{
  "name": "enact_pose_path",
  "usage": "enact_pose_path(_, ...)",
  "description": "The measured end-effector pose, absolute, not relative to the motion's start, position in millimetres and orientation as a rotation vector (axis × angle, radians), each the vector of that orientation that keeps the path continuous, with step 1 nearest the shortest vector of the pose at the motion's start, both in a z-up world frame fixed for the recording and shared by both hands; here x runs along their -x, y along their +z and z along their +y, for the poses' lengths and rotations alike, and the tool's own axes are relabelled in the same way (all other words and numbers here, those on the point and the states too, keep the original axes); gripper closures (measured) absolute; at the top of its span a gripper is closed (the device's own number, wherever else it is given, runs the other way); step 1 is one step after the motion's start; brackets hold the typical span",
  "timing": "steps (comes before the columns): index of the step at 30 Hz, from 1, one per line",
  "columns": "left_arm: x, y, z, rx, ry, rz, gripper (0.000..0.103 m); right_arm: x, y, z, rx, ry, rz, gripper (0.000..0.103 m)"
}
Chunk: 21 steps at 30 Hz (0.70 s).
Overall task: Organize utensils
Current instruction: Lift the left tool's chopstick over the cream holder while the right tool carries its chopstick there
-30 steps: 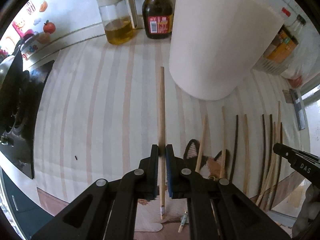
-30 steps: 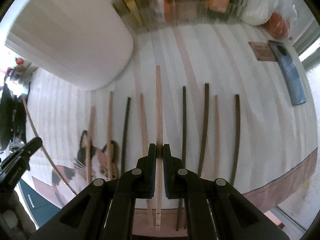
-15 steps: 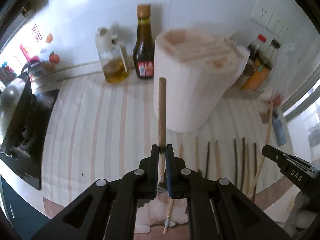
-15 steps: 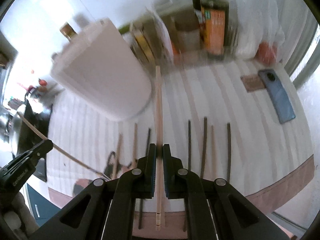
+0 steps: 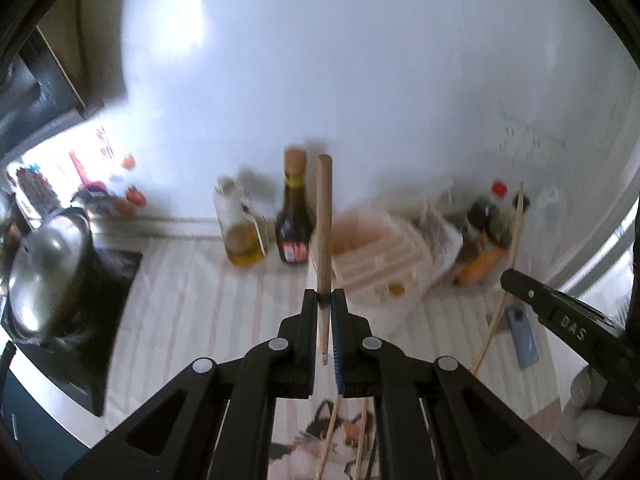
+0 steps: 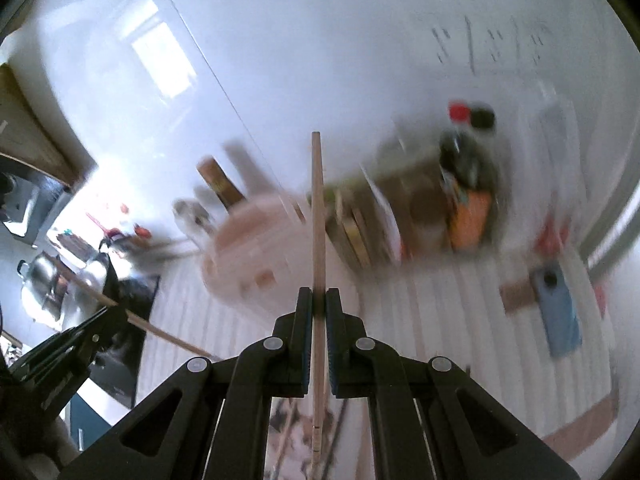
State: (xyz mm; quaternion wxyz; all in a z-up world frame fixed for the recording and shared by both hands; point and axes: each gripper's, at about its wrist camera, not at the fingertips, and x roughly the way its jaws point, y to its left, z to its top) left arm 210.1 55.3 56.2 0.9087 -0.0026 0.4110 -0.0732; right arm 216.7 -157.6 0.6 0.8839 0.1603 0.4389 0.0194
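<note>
We hold one chopstick in each gripper. Our left gripper [image 5: 325,300] is squeezed tight on a brown wooden chopstick [image 5: 324,224], and the stick points up and away from us. Our right gripper [image 6: 316,300] is squeezed tight on a lighter, thinner chopstick [image 6: 318,216]. Both sticks are up in the air, high over the striped cloth [image 5: 192,280] on the counter.

The white holder [image 5: 380,256] with slots on top sits on the cloth in front of us, near the dark sauce bottle [image 5: 294,220] and the oil jug [image 5: 240,228]. This looks like the place where the sticks should go. In the left view the tip of our brown stick seems to be just beside the holder's near edge, but it is not inside yet. The right view is very blurry, so we cannot tell how close that stick is to a slot.

So we think the job is only partly done. Two sticks are picked up but not put away. More chopsticks [image 5: 340,440] lie on the cat picture [image 5: 316,436] at the front of the cloth. We cannot tell if any sticks are in the holder already. Next we think we need to line each stick up over a slot and let it drop in.
</note>
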Motion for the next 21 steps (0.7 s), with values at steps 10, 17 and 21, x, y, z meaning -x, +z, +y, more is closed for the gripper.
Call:
enact_pose_path(10, -255, 109, 57, 0.070, -0.085, 0.747, 0.099, -293, 69, -144, -0.268, 0.084, 0.741, 0.097)
enact_pose_path(17, -297, 107, 47, 0.089, -0.060, 0.762, 0.099, -347, 82, -137, -0.241, 0.121, 0.660, 0.097)
enact_pose_path(21, -319, 93, 45, 0.114, -0.039, 0.797, 0.099, -372, 68, -136, -0.235, 0.155, 0.647, 0.097)
